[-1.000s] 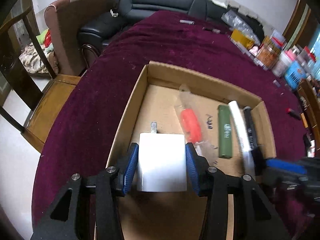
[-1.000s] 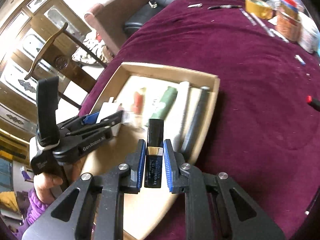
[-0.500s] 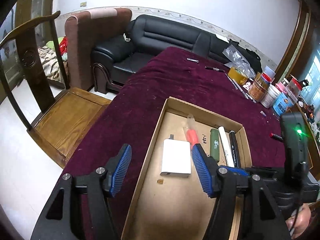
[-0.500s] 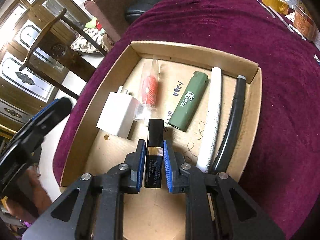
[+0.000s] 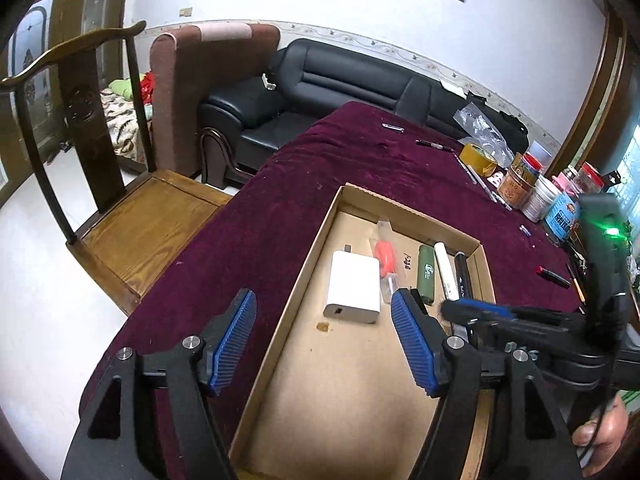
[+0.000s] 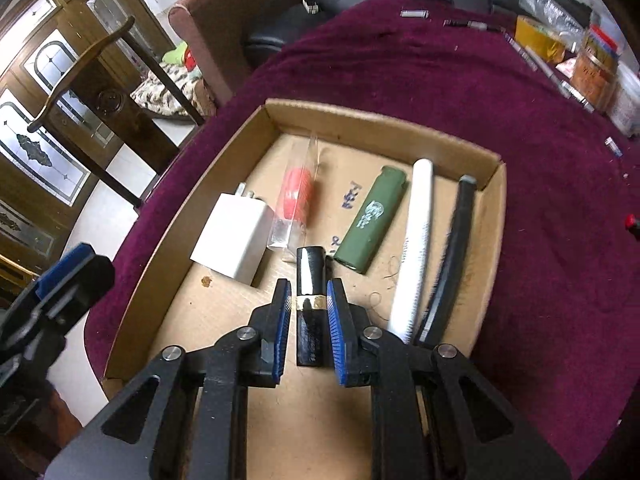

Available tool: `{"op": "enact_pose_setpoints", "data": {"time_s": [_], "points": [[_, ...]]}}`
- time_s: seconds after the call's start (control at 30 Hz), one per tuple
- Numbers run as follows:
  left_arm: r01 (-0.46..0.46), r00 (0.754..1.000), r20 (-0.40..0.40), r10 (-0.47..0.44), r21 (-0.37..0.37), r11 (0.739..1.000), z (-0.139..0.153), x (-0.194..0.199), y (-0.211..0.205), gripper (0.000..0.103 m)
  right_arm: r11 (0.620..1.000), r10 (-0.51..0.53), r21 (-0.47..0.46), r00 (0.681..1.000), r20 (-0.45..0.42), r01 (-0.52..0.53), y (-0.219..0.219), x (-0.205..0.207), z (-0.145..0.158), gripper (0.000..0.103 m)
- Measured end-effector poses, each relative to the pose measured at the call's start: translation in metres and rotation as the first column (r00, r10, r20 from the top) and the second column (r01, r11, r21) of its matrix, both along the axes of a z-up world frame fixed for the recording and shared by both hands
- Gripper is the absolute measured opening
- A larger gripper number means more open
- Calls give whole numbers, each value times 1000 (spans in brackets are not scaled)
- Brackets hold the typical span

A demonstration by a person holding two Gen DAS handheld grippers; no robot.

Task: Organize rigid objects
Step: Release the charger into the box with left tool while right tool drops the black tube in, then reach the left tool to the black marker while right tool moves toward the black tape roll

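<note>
A shallow cardboard box (image 6: 384,128) lies on the maroon tablecloth (image 6: 440,80). In it, from left to right, are a white charger (image 6: 236,240), a red item in a clear wrapper (image 6: 296,196), a green lighter (image 6: 372,220), a white pen (image 6: 416,232) and a black pen (image 6: 456,240). My right gripper (image 6: 308,292) is shut on a black tube with a gold band (image 6: 310,268), low over the box floor between charger and lighter. My left gripper (image 5: 324,304) hangs above the box's near left, its jaws opening with nothing between them. The charger (image 5: 354,284) lies free below it.
A wooden chair (image 5: 100,160) stands left of the table and a black sofa (image 5: 340,88) behind it. Jars, a tape roll (image 5: 478,158) and pens crowd the table's far right. A red-tipped tube (image 5: 554,274) lies on the cloth right of the box.
My left gripper let go of the white charger, spread its jaws and drew back and up. My right gripper carried the black tube further over the box, between charger and lighter.
</note>
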State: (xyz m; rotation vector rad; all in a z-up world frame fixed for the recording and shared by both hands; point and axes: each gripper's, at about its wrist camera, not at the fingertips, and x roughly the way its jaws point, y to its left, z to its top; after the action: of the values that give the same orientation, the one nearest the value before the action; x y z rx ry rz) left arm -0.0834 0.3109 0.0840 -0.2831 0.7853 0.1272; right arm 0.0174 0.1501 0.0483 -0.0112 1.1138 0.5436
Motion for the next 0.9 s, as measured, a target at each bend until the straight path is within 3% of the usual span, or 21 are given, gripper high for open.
{"op": "enact_pose_setpoints", "data": {"time_s": [0.23, 0.33, 0.43, 0.5, 0.53, 0.63, 0.9], "points": [[18, 1000, 10, -18, 30, 999, 3, -11, -21, 66, 997, -75, -2, 988, 134, 76, -47, -34, 27, 17], [34, 999, 19, -34, 39, 999, 7, -17, -38, 67, 989, -134, -34, 967, 216, 145, -72, -47, 34, 18], [72, 997, 25, -74, 55, 996, 10, -22, -59, 67, 970, -187, -90, 929, 318, 226, -96, -61, 42, 36], [97, 995, 23, -99, 75, 992, 11, -23, -73, 67, 953, -215, -118, 896, 388, 280, -115, -71, 46, 59], [109, 994, 20, -111, 84, 991, 12, -23, -80, 67, 945, -224, -129, 882, 415, 300, -122, -75, 48, 61], [154, 988, 7, -156, 113, 982, 13, -25, -105, 67, 920, -244, -166, 851, 465, 355, -145, -81, 50, 61], [260, 966, -33, -258, 174, 950, 12, -34, -163, 67, 880, -323, -175, 827, 461, 441, -203, -88, 41, 61]]}}
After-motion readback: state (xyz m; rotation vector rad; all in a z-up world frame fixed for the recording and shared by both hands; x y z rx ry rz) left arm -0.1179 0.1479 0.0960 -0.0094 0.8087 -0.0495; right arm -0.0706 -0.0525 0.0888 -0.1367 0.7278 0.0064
